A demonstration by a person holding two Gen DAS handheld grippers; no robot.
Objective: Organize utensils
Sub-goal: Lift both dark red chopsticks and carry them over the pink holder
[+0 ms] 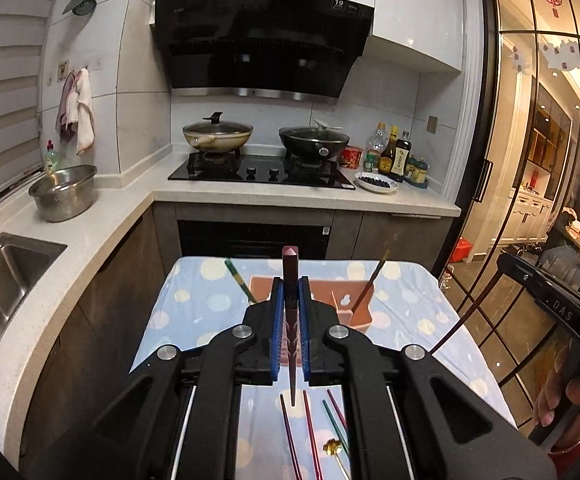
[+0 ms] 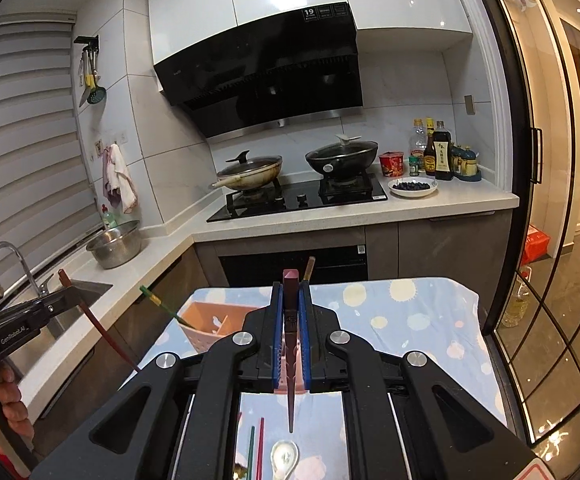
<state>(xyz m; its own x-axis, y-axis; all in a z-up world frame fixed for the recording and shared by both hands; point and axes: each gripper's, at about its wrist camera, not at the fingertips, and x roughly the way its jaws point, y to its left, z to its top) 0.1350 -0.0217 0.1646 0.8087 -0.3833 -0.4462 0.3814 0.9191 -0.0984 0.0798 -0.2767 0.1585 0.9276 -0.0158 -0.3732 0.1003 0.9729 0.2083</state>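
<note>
Table: in front of you stands a small table under a pale blue cloth with cream and pink dots, close to the white kitchen counter.
Holder: your pink plastic utensil holder sits on the cloth ahead of both grippers; a green chopstick with a yellow band and a brown chopstick stand tilted in it.
Left gripper: your black left gripper with blue pads is clenched on a dark maroon chopstick, held between its fingers above the table, thick end forward over the holder.
Right gripper: your right gripper is likewise clamped on a second dark maroon chopstick, thick end forward, above the cloth beside the holder.
Loose pieces: red chopsticks, a green one and a small gold-headed pick lie on the cloth beneath your left gripper; a white ceramic spoon lies beneath your right.
</note>
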